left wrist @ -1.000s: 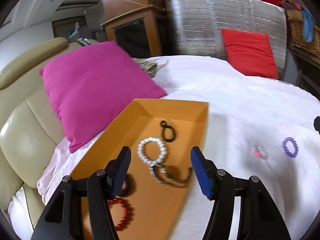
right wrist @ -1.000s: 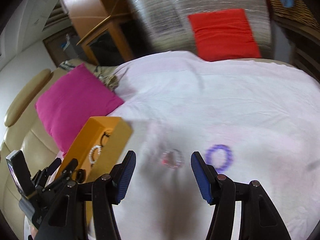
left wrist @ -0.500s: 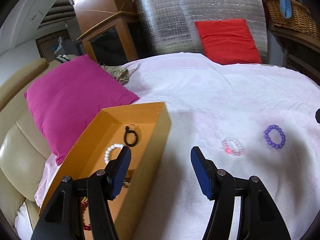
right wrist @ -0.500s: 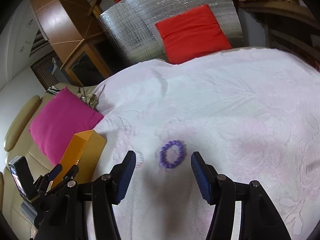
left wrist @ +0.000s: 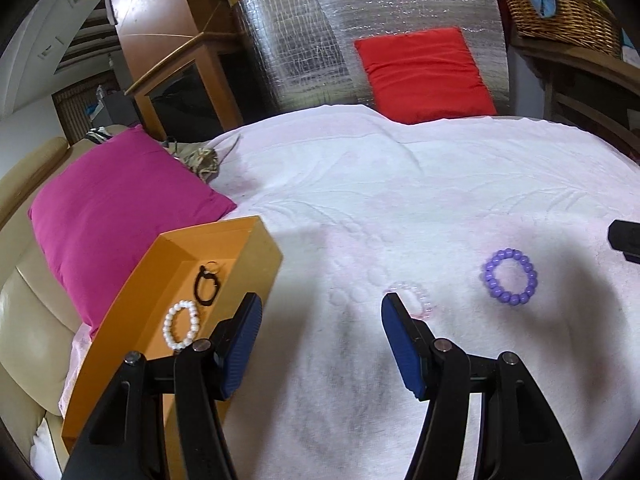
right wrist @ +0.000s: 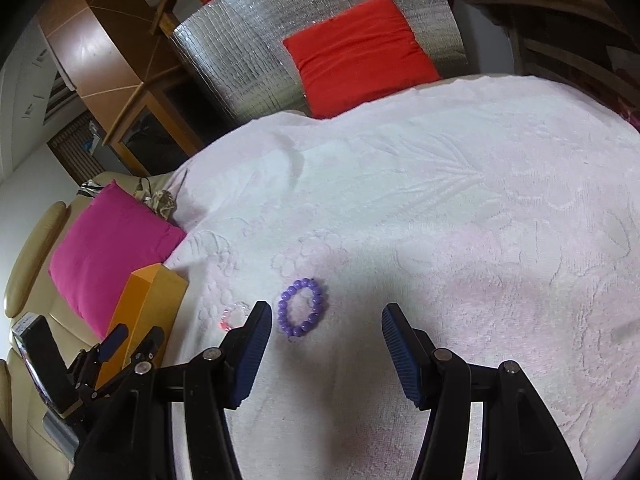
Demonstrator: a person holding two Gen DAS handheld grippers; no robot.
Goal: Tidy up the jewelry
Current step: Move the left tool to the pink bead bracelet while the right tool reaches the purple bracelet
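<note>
An orange box (left wrist: 256, 264) (right wrist: 152, 300) sits at the left on the white bedspread, holding a white pearl bracelet (left wrist: 180, 325) and a black ring-shaped piece (left wrist: 206, 285). A clear pink bead bracelet (left wrist: 416, 300) (right wrist: 234, 316) lies on the cloth just past my left gripper's right fingertip. A purple bead bracelet (left wrist: 510, 277) (right wrist: 302, 307) lies to its right, just ahead of my right gripper's left finger. My left gripper (left wrist: 322, 320) is open and empty over the cloth beside the box. My right gripper (right wrist: 326, 326) is open and empty too.
A magenta cushion (left wrist: 116, 208) lies behind the box on a beige sofa (left wrist: 28, 344). A red cushion (left wrist: 424, 72) leans on a silver foil panel (left wrist: 320, 40) at the back. A wicker basket (left wrist: 560, 16) stands at the far right, wooden furniture (left wrist: 176, 80) at the left.
Both grippers have swung to the right: the left one from over the orange box to the cloth near the clear bracelet, the right one past the clear bracelet to the purple one.
</note>
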